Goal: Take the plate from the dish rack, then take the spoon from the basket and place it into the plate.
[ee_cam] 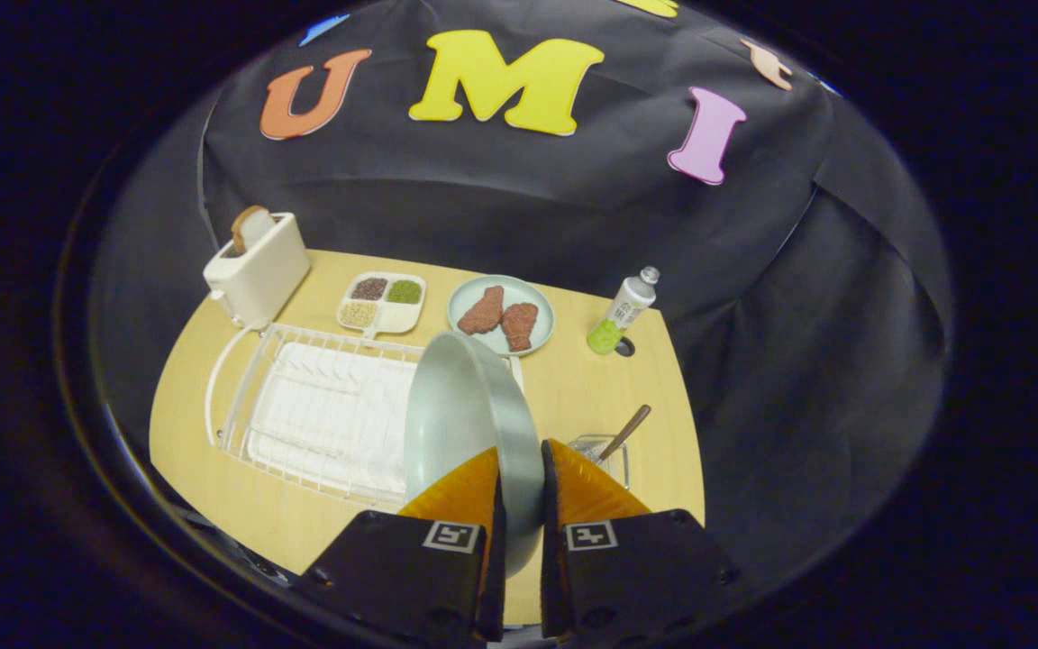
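Gripper view: the gripper [519, 487] is closed on one plate [469, 424], with its two fingers pressing on the rim from both sides, one on the inner face and one on the back. The plate is pale green-grey and stands on its edge, nearly upright, over the right end of the dish rack [321, 415]. I cannot tell if it touches the rack or is lifted free of it.

The one dish rack is white wire with a white ribbed tray inside, and it lies on the light wooden bench [573, 397] to the left of the fingers. Just to the right of the fingers is one small clear basket [605, 451], and one spoon [624, 433] with a brown handle leans out of it, handle pointing up and away.

Beyond the rack there are four more things in a row along the far side of the bench. From left: one white toaster [258, 270] with one slice of bread [247, 225] standing in it, one divided tray [382, 302] with four sections, three of them holding grains, one round dish [501, 315] with two brown pieces of meat on it, and one bottle [623, 311] with green at the bottom, leaning a little.
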A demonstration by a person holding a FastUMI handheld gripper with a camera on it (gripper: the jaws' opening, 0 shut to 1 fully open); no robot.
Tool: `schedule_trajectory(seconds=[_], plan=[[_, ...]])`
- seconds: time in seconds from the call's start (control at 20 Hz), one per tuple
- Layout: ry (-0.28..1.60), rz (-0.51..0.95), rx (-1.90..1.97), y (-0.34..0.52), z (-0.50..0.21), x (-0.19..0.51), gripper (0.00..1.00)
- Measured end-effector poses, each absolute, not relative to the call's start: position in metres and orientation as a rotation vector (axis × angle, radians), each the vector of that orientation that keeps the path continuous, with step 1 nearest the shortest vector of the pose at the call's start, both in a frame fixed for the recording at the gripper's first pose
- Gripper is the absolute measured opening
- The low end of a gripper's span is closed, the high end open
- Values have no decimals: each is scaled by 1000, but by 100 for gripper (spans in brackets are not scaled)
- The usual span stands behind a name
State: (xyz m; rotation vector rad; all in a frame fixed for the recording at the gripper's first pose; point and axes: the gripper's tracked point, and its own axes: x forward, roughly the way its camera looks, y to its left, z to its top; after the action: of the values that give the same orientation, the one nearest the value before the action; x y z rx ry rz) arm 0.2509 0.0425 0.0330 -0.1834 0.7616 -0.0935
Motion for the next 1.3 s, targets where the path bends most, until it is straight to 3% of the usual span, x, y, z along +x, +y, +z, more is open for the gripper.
schedule_trajectory(seconds=[0.3, 0.6, 1.15, 1.3], plan=[[666, 23, -101, 23, 19, 188, 21], [651, 125, -12, 11, -41, 139, 21], [783, 247, 187, 31, -191, 118, 21], [770, 282, 281, 39, -204, 126, 21]])
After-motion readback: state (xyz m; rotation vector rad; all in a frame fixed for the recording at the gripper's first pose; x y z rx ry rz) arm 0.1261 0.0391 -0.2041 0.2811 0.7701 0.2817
